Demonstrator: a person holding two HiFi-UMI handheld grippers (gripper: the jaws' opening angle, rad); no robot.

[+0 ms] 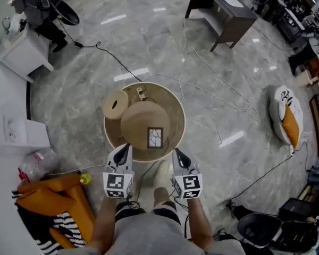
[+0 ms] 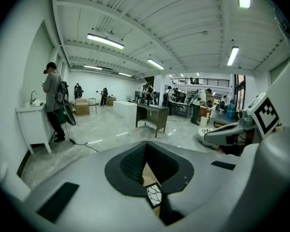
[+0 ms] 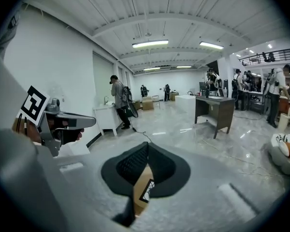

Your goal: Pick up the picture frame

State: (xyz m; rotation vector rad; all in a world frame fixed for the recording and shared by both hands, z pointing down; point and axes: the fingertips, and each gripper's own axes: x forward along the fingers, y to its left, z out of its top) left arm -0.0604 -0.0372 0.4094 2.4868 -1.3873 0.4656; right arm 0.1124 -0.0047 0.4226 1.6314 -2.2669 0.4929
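The picture frame point(image 1: 155, 137), small with a dark rim and a cracked-line pattern, lies near the front edge of the round wooden table point(image 1: 178, 110). My left gripper point(image 1: 128, 145) is at the table's front left rim, just left of the frame, with its jaws together and nothing in them. My right gripper point(image 1: 177, 152) hangs at the front right rim, also shut and empty. In the left gripper view the frame point(image 2: 153, 195) shows below the closed left gripper point(image 2: 146, 146). In the right gripper view the frame point(image 3: 147, 191) peeks out under the closed right gripper point(image 3: 147, 146).
A tan domed piece point(image 1: 141, 122) and a round wooden disc point(image 1: 115, 104) share the table behind the frame. Cables cross the marble floor. A dark desk point(image 1: 223, 12) stands far right, a white cabinet point(image 1: 24, 52) and a person point(image 1: 37, 4) far left, orange bags point(image 1: 58, 195) near left.
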